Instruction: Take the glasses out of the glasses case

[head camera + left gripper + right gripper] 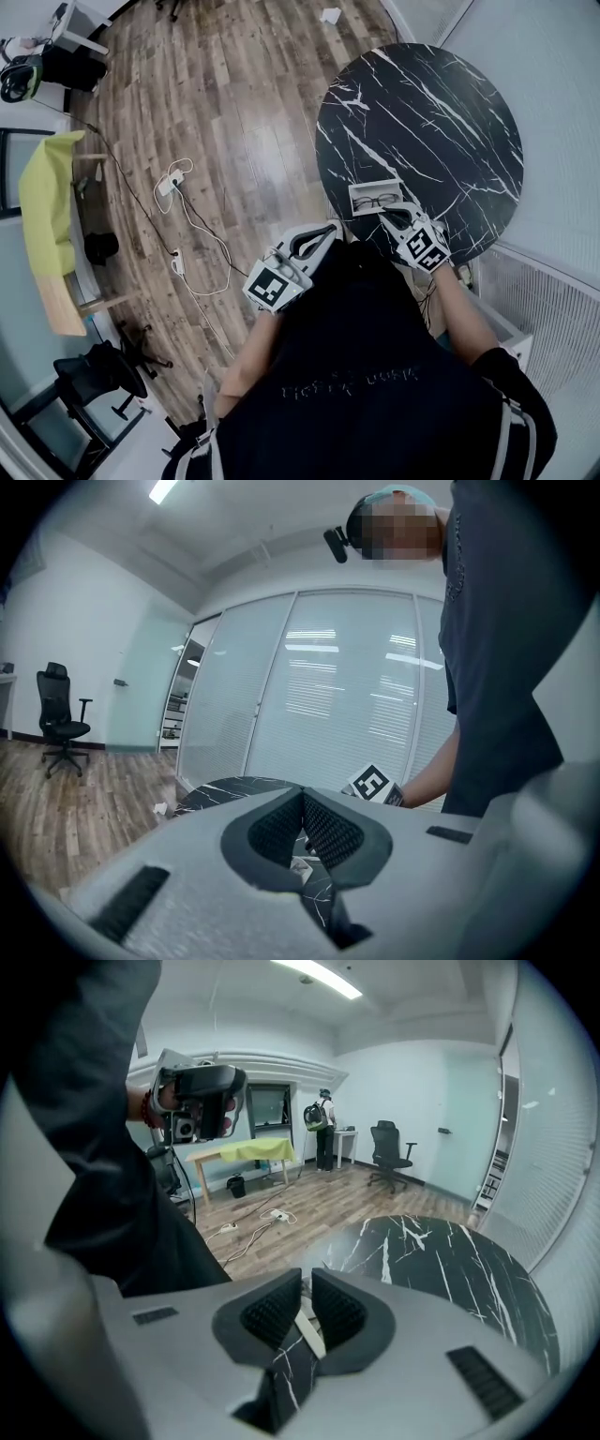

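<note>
- Here, on the person's left, the left gripper [323, 232] is held off the table's near edge, over the wooden floor [225, 103] and close to the body. Its jaws are pressed together with nothing between them. It looks parked there, out of the way until the case needs steadying.
- Its own view confirms this: the left gripper [302, 797] has its pads meeting at the tips, and only a bit of table shows through the opening below.
- Next along, the case [361, 192] lies open near the table's near edge, within easy reach. The glasses [377, 201] are inside it, lying flat and not yet lifted.
- Just right of that, the right gripper [386, 213] reaches in from the near side, its tips at the case's near rim.
- In its own view the right gripper [307, 1283] is drawn down to a thin slit. A pale strip [309, 1330] runs up into that slit. I judge it to be the case's rim, lightly pinched, perhaps to pin the case or square it up.
- Furthest right, the round black marble table [441, 103] is otherwise bare.
- The glasses sit just beyond the rim, so a grab at them would call for letting go of it first.
</note>
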Demonstrator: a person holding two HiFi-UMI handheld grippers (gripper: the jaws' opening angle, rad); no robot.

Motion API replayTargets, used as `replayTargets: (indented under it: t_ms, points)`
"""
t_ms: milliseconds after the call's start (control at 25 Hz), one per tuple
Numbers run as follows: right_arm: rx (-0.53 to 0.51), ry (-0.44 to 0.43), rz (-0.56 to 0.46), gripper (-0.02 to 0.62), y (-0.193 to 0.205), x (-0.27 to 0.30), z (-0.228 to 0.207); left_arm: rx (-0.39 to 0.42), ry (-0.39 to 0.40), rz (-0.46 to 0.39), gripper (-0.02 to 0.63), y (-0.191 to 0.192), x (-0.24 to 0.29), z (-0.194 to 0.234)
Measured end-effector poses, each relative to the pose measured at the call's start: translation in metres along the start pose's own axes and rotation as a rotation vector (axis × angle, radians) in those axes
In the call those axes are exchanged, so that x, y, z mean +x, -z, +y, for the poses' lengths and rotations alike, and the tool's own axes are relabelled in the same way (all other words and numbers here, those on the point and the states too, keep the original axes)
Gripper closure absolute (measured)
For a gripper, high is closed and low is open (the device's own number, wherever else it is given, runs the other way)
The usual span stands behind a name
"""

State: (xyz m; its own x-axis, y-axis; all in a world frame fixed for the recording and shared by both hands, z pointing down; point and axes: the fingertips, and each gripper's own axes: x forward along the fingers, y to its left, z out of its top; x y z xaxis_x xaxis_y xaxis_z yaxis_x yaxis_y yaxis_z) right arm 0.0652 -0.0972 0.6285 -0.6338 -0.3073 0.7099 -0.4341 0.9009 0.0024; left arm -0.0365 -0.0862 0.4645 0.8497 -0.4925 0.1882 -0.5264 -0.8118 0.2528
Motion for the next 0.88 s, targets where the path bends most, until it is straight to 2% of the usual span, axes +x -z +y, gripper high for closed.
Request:
replayTargets:
  t_ms: [200, 280, 440, 680, 880]
  points:
    - [-0.078, -0.046, 0.066, 0.56, 0.014, 0.015, 0.002, 0.017, -0.006, 0.051, 0.586, 0.012, 0.003, 0.006]
    - [-0.096, -0.06, 0.087, 0.56, 0.019, 0.021, 0.001, 0.012, -0.001, 0.042, 0.586, 0.014, 0.006, 0.004]
    - [-0.099, -0.074, 0.117, 0.56, 0.028, 0.03, -0.001, 0.043, -0.006, 0.055, 0.586, 0.02, 0.009, 0.004]
    - [-0.094, -0.117, 0.161, 0.56, 0.041, 0.045, -0.002, 0.0, -0.038, 0.058, 0.586, 0.023, 0.01, 0.008]
    - [-0.14, -0.135, 0.195, 0.56, 0.048, 0.055, -0.005, 0.039, -0.042, 0.078, 0.586, 0.033, 0.008, 0.01]
